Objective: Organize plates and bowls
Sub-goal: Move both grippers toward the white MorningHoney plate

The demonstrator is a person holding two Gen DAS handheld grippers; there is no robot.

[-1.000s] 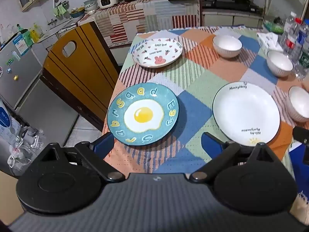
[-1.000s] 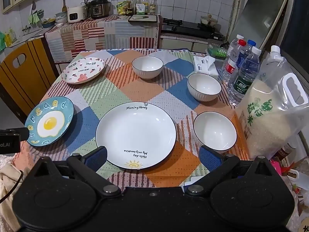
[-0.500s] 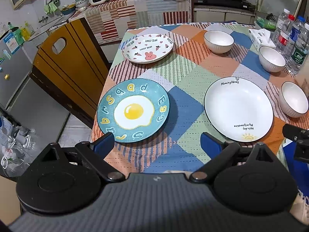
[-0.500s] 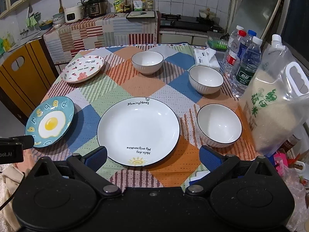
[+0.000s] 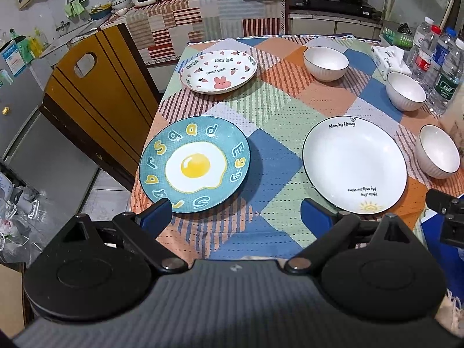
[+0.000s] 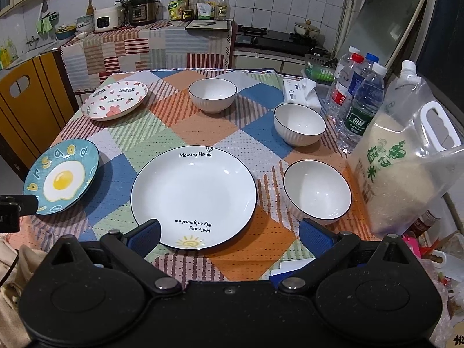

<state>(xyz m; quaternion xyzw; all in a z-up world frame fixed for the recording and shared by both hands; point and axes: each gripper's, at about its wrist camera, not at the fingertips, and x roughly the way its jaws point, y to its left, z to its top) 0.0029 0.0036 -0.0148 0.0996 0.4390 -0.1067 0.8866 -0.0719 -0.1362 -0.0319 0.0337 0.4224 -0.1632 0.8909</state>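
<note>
On the checked tablecloth lie three plates: a blue fried-egg plate [image 5: 195,164] [image 6: 62,177] at the near left, a large white plate [image 5: 354,164] [image 6: 193,196] near the front, and a pink bunny plate [image 5: 219,71] [image 6: 114,99] at the far left. Three white bowls [image 6: 212,94] [image 6: 300,123] [image 6: 317,192] stand along the right side. My left gripper [image 5: 236,217] hovers open above the front edge, between the egg plate and the white plate. My right gripper [image 6: 230,236] is open over the white plate's near rim. Neither holds anything.
Water bottles [image 6: 358,98], a tissue pack [image 6: 300,91] and a clear jug of rice [image 6: 406,162] crowd the table's right edge. A yellow wooden chair [image 5: 95,95] stands at the left side. A covered counter with appliances [image 6: 139,8] runs behind the table.
Both grippers have moved forward and lower toward the table, so the plates sit closer in view. Both stayed open. No plate or bowl has shifted.
</note>
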